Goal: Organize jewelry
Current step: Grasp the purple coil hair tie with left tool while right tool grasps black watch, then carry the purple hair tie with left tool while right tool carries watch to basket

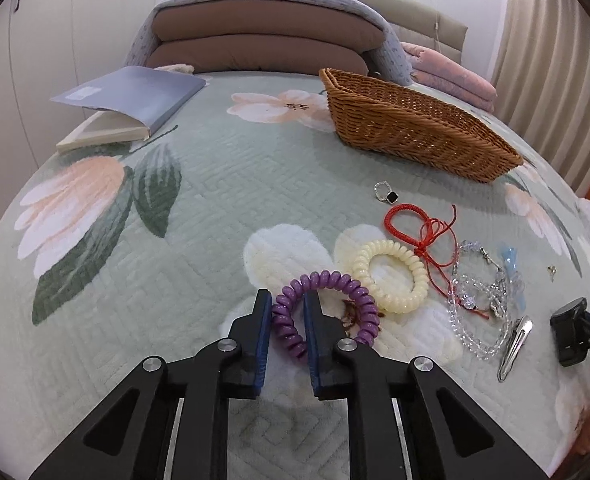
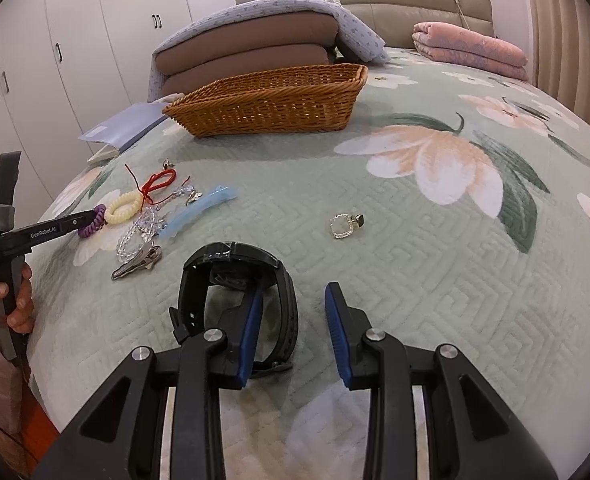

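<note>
My left gripper has its two fingers on either side of the coil of a purple spiral hair tie lying on the bed, close on it. Beside it lie a cream spiral tie, a red cord bracelet, a clear bead bracelet, a silver hair clip and a small ring. My right gripper is open, its left finger inside the band of a black watch. A silver ring with a dark stone lies ahead of it. A wicker basket stands further back.
A blue book lies at the far left of the floral bedspread. Folded brown and pink quilts sit by the headboard. A light blue clip lies by the jewelry pile. The person's hand holds the left gripper at the bed's edge.
</note>
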{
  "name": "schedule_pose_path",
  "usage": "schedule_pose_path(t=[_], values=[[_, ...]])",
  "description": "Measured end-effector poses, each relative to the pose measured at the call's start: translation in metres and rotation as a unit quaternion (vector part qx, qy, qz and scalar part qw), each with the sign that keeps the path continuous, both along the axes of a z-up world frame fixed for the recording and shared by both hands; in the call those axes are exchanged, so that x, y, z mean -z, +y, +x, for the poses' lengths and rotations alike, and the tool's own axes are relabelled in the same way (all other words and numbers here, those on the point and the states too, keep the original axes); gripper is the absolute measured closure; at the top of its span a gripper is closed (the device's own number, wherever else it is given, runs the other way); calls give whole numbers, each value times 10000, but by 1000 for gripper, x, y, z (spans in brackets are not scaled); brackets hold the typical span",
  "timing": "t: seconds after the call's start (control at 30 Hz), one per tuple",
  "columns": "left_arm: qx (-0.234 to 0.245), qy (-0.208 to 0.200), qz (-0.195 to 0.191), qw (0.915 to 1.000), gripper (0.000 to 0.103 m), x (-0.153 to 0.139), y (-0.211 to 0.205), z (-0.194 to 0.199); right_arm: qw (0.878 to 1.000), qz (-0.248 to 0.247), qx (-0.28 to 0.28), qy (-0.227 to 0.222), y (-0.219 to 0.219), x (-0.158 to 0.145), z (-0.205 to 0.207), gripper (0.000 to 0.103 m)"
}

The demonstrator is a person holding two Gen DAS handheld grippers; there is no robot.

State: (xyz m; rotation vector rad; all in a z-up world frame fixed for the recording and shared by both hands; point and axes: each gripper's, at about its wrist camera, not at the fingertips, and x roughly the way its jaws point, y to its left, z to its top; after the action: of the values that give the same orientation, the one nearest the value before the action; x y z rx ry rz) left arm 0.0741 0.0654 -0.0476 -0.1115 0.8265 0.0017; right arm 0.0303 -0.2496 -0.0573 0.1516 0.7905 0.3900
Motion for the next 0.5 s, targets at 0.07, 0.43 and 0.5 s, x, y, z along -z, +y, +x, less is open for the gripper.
schedule_pose_path(t=[0.07,0.43,0.5], values=[[6,-38,31,10000,89,-1,-1,-1,9999,58,-81,21,1,0,0,83],[-51,-167,-94,9998,90,-3,2,-4,9999,42,-78,-70,3,1,-3,91],[-56,-197,-98,9997,90,-4,3,-5,9999,60,-74,-81,2,1,-3,91]])
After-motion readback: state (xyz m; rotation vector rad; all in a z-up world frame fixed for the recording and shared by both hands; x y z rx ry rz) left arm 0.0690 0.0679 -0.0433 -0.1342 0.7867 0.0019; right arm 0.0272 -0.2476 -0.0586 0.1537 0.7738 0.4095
